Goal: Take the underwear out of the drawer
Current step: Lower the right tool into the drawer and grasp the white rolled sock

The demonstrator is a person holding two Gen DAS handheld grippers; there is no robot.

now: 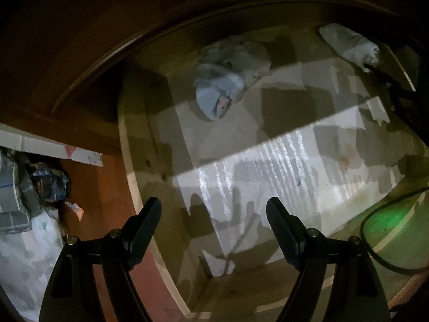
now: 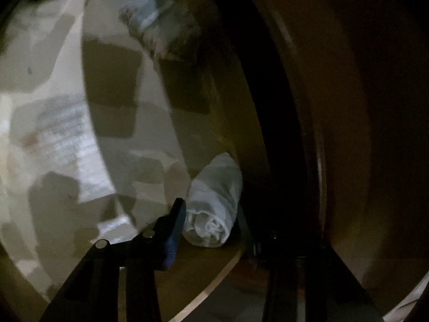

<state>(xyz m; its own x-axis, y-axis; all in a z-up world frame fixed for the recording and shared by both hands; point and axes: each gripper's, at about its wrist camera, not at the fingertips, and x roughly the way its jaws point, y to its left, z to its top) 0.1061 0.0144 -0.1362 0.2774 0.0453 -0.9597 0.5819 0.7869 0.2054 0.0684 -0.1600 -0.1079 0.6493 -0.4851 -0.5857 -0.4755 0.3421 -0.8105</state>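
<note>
Inside, right gripper (image 2: 207,216) astride rolled white underwear (image 2: 213,204).

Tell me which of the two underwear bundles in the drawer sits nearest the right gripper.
The tightly rolled white bundle, right between the right gripper fingers at the drawer's edge. The looser bluish bundle lies far off, deeper in the drawer.

No readable text from either wrist view on my end. The white card (image 1: 61,150) on the floor left of the drawer (image 1: 128,166) has a dark scribble near its corner, too blurred to make out. The dark blue packet (image 1: 49,185) beside it carries print, also illegible. Everything else is unmarked.
</note>
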